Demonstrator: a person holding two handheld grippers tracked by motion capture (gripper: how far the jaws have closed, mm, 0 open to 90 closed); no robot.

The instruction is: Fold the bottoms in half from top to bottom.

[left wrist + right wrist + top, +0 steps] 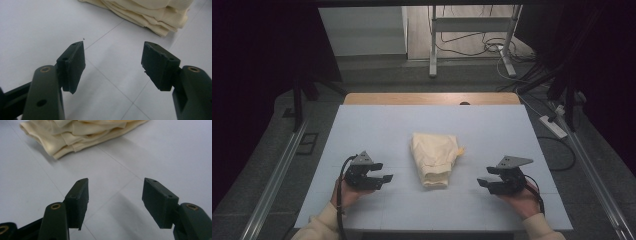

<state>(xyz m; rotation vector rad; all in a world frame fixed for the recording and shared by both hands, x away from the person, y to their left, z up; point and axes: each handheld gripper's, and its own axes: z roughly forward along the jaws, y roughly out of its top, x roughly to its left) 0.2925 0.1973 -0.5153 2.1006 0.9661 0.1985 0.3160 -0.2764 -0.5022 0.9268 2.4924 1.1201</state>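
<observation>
Folded cloth waits mid-desk between two empty claws

The desk (pixel 362 130) carries a folded cream cloth (pixel 434 159) at its middle: soft, light, likely floppy, best pinched at its layered near edge. Left claw (pixel 381 179) and right claw (pixel 484 181) stand apart, holding nothing.

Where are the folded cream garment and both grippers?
folded cream garment (pixel 434 159): high view, middle of the folded stack.
left gripper (pixel 381 172): high view, gap between its open jaw tips.
right gripper (pixel 485 176): high view, gap between its open jaw tips.

Cream folded cloth (pixel 434 159), pale-blue table (pixel 377 125)
</observation>
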